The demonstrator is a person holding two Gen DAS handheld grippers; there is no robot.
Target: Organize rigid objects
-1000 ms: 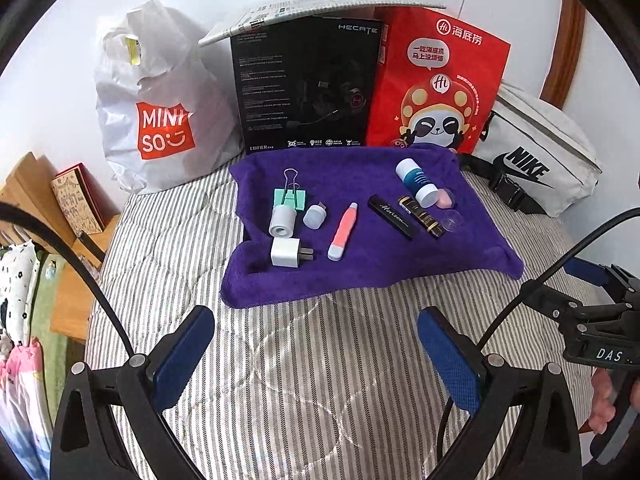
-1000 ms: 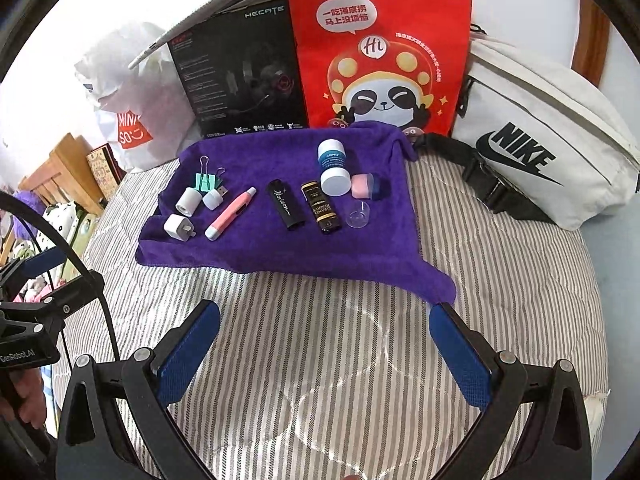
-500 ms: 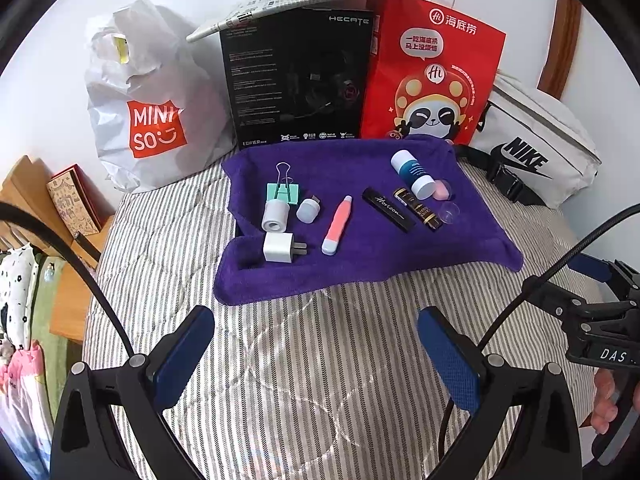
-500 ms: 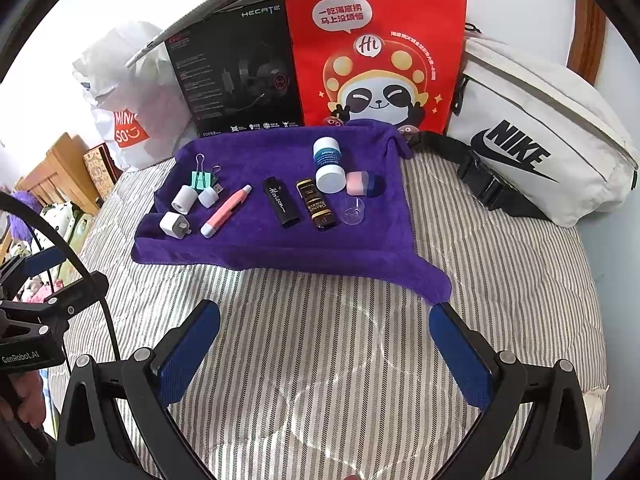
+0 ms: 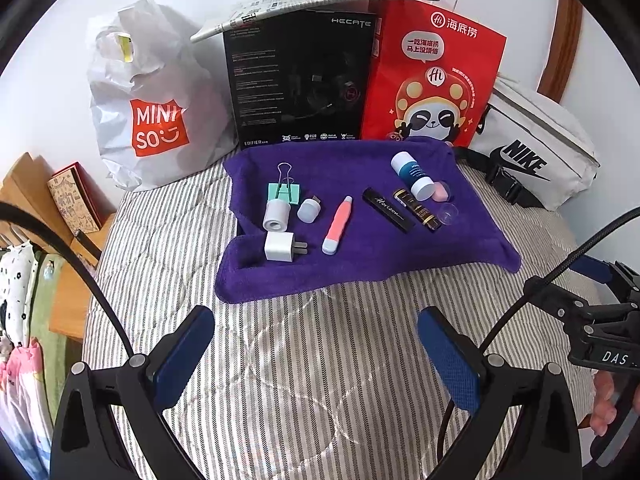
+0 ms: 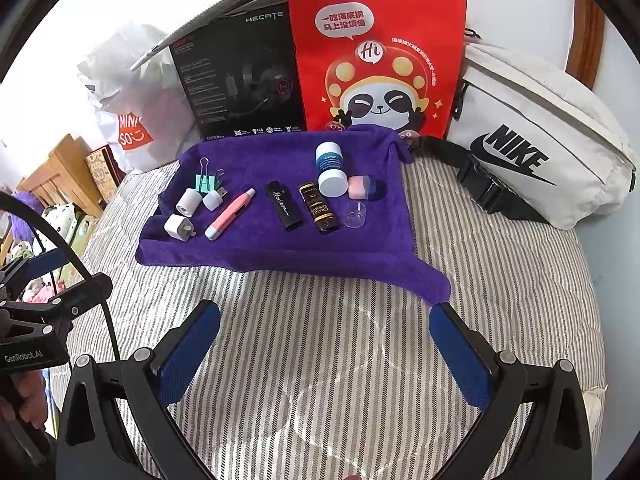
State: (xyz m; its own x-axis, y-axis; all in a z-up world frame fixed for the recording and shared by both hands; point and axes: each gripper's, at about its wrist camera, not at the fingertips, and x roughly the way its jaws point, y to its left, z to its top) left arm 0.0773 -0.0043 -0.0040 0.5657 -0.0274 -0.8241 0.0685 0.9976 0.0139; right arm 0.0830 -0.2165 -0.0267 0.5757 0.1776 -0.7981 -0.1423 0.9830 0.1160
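Observation:
A purple towel (image 5: 360,256) (image 6: 280,248) lies on the striped bed with several small items on it. From left: a white charger plug (image 5: 280,247) (image 6: 179,227), a grey cylinder (image 5: 276,214), a green binder clip (image 5: 285,190) (image 6: 205,182), a pink pen-like tool (image 5: 337,226) (image 6: 230,214), a black tube (image 5: 387,210) (image 6: 285,205), a brown-gold tube (image 5: 418,210) (image 6: 322,208), a blue-and-white bottle (image 5: 412,174) (image 6: 330,170), a clear cap (image 6: 355,214). My left gripper (image 5: 316,344) and right gripper (image 6: 324,340) both hover open over the bedding, short of the towel, holding nothing.
Against the wall stand a white plastic bag (image 5: 148,112), a black box (image 5: 300,80), a red paper bag (image 5: 432,80) and a white waist bag (image 6: 532,144). The bed's left edge drops to wooden furniture (image 5: 48,200). A hand (image 5: 604,412) holds the other gripper at right.
Both views have shifted slightly: the towel and its items have drifted a little left and up in each frame. Nothing on the towel has moved, and both grippers remain open.

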